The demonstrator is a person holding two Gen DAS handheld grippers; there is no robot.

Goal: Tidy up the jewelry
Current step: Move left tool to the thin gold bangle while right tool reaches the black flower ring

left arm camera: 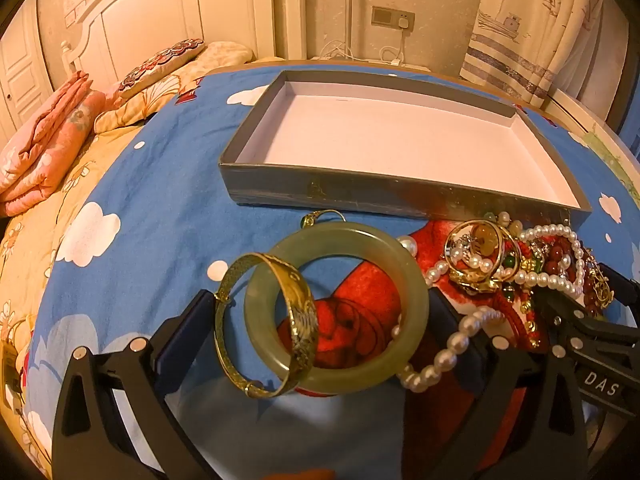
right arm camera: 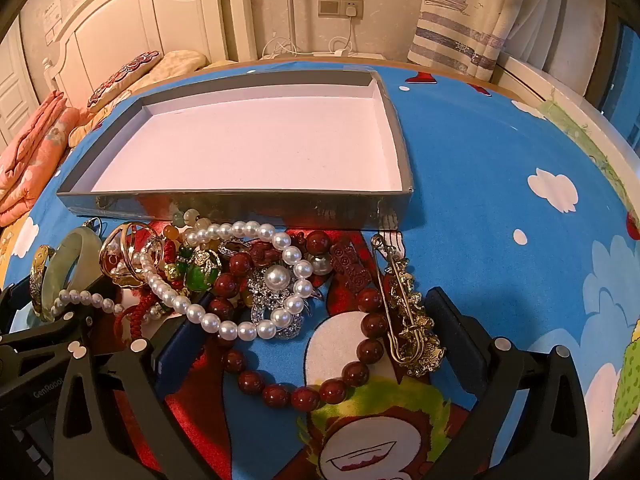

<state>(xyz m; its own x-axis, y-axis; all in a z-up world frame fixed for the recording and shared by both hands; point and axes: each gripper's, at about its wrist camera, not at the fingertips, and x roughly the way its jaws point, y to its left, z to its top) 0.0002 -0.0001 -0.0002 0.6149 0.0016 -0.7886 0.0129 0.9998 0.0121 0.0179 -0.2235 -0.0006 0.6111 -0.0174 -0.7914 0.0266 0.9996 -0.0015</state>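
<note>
A jade bangle point(left arm camera: 414, 292) lies on the blue cloth with a gold bangle point(left arm camera: 223, 332) threaded through it. My left gripper point(left arm camera: 320, 300) stands open around both, its pads apart from them. To their right sits a tangled heap of jewelry point(left arm camera: 520, 268), and a pearl strand point(left arm camera: 450, 346) trails from it. My right gripper point(right arm camera: 316, 304) is open over that heap. A dark red bead bracelet point(right arm camera: 366, 350), a gold brooch pin point(right arm camera: 416, 332) and a pearl necklace point(right arm camera: 288, 254) lie between its fingers. Behind the heap stands a shallow grey box point(right arm camera: 240, 200) with a bare white floor.
The table wears a blue cartoon cloth point(right arm camera: 480, 184) with open room to the right of the box. A bed with a folded pink blanket point(left arm camera: 44, 152) lies to the left. A wall socket point(right arm camera: 340, 8) and a curtain point(right arm camera: 472, 20) are behind.
</note>
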